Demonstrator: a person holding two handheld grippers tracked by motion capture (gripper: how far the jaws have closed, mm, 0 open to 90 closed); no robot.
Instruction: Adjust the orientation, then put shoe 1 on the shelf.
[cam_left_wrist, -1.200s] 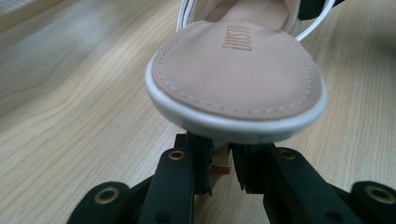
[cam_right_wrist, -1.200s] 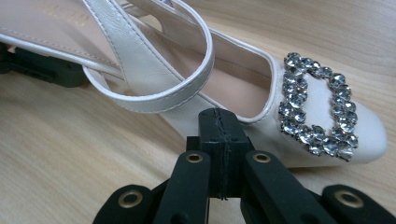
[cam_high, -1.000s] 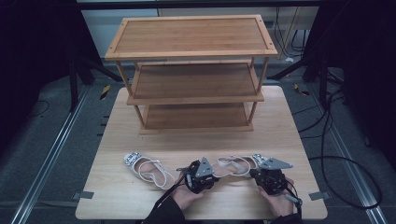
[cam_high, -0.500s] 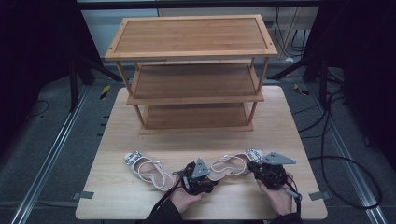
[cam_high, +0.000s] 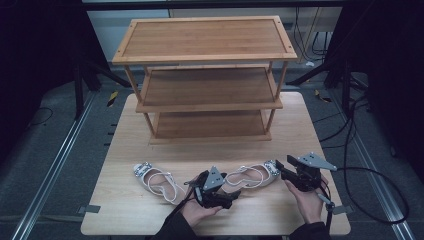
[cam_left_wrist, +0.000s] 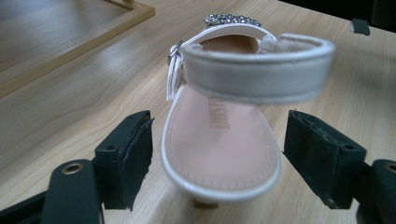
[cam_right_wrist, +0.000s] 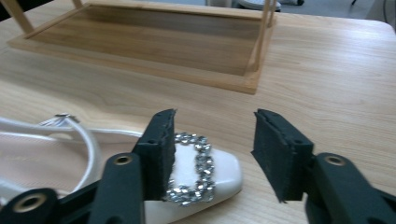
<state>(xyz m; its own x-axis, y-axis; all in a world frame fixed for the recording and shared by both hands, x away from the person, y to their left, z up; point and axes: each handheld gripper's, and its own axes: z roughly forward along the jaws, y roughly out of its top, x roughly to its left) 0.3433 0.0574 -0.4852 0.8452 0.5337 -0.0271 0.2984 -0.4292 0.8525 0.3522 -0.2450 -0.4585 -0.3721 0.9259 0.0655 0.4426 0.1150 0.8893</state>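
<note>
From the high view I see the whole layout: a three-tier wooden shelf rack (cam_high: 205, 80) at the far side of the worktop (cam_high: 310, 125), and two white sandals near my edge. The left sandal (cam_high: 157, 181) lies alone, well apart from both tools. The right sandal (cam_high: 250, 176) lies between my hands, heel toward my left tool (cam_high: 227, 196), toe toward my right tool (cam_high: 281, 169).

My left gripper view gives me what the overhead cannot: the sandal's heel end (cam_left_wrist: 222, 140) sits between the spread pads (cam_left_wrist: 133, 154), with a gap on each side, so nothing is pinched. Printing shows on the pink insole, but it is too blurred to read. A buckle and a jewelled trim show farther along.

My right gripper view shows the square toe with its rhinestone band (cam_right_wrist: 198, 165). The right tool is spread wide; its left pad (cam_right_wrist: 161, 149) stands over the band, and I cannot tell whether it touches. The other pad hangs over bare worktop. The rack's bottom tier lies beyond.
</note>
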